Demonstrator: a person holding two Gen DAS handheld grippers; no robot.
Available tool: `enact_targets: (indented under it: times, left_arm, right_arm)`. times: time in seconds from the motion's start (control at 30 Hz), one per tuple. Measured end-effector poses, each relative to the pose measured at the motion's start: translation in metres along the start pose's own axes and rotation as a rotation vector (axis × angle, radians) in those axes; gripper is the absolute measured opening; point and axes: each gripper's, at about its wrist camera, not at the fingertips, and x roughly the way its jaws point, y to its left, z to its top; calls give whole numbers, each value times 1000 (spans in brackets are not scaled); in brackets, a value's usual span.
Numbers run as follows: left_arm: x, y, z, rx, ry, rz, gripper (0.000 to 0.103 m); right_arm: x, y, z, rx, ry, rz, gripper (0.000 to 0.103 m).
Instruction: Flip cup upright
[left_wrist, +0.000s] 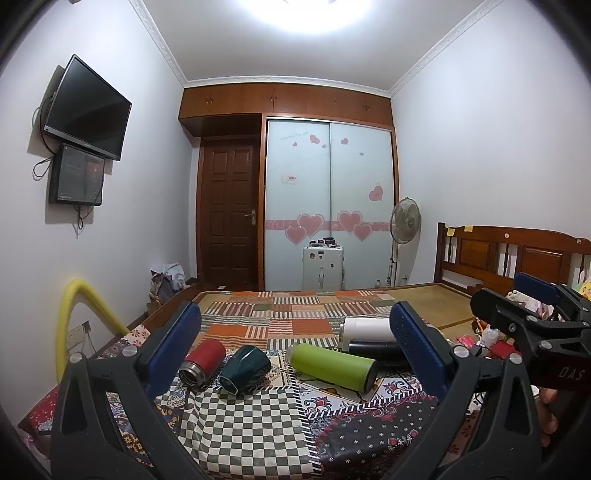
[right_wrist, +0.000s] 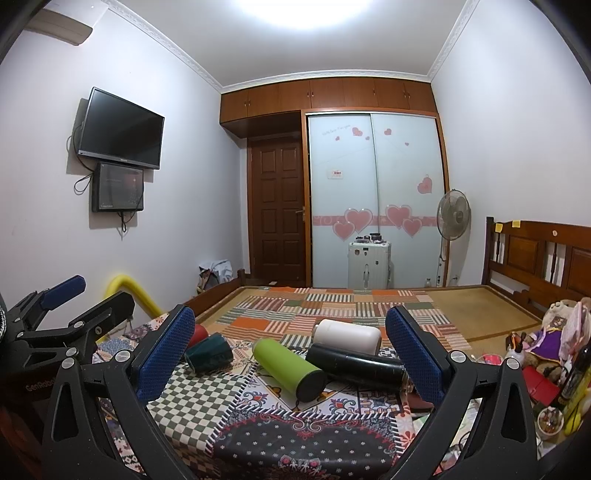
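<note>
Several cups lie on their sides on a patchwork cloth (left_wrist: 258, 435): a red cup (left_wrist: 203, 361), a dark green cup (left_wrist: 245, 367), a lime green tumbler (left_wrist: 332, 365), a white tumbler (left_wrist: 365, 328) and a black tumbler (left_wrist: 373, 350). My left gripper (left_wrist: 295, 354) is open and empty, just short of them. My right gripper (right_wrist: 291, 354) is open and empty too, with the lime tumbler (right_wrist: 288, 363), the black tumbler (right_wrist: 354, 363), the white tumbler (right_wrist: 347, 336) and the dark green cup (right_wrist: 208, 352) ahead. The red cup (right_wrist: 199, 332) is mostly hidden behind its left finger.
The cloth lies on a wooden bed with a headboard (left_wrist: 517, 254) at the right. Clutter and soft toys (right_wrist: 546, 350) sit at the right. A yellow tube (left_wrist: 74, 314) stands at the left. A suitcase (left_wrist: 323, 267), a fan (left_wrist: 405, 221) and a wardrobe stand beyond.
</note>
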Motion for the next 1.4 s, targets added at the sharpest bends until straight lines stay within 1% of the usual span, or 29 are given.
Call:
enact_targets:
  times: [0.27,1.27,1.4]
  left_arm:
    - [-2,4,1,-14,-4,-11,103]
    - [-3,9,2,-11,-10,-6,103]
    - [-1,10,1,-14,-4,-5,103]
  right_arm:
    - [0,0,0,-1,-1,-1,103]
    - [-2,2,2,-3,-3,1,103]
    - [-2,7,8,-8,1,4,103]
